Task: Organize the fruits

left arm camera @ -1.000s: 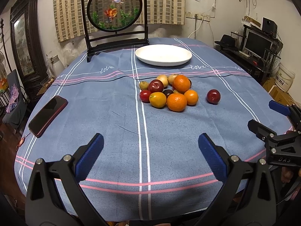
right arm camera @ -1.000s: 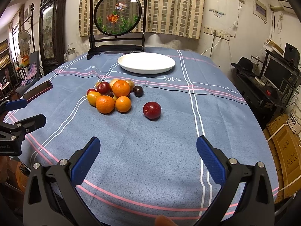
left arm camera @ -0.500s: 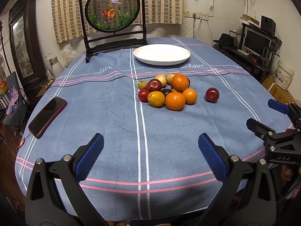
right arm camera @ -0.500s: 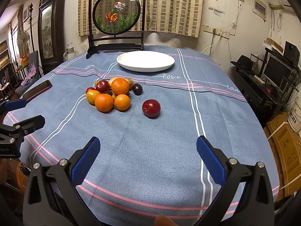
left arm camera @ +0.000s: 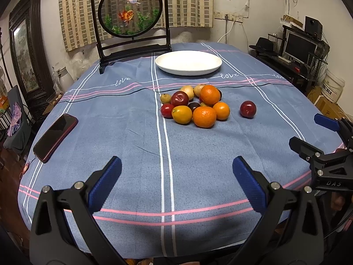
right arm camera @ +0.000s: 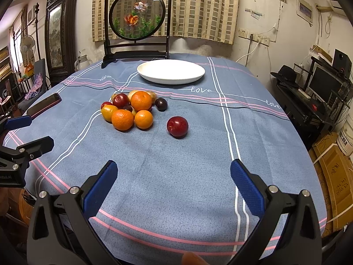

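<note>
A pile of fruit lies mid-table on the blue cloth: oranges, red plums, a yellow fruit and small pale ones. It also shows in the right wrist view. One red plum lies apart to the right. An empty white plate sits behind the pile. My left gripper is open and empty over the near table edge. My right gripper is open and empty, also near the front edge, right of the left one.
A dark phone lies at the table's left edge. A round fish screen on a black stand stands at the back. A desk with a monitor and boxes is to the right of the table.
Both grippers have crept slightly forward and down; the fruit sits a little higher in both views. Nothing on the table has moved.
</note>
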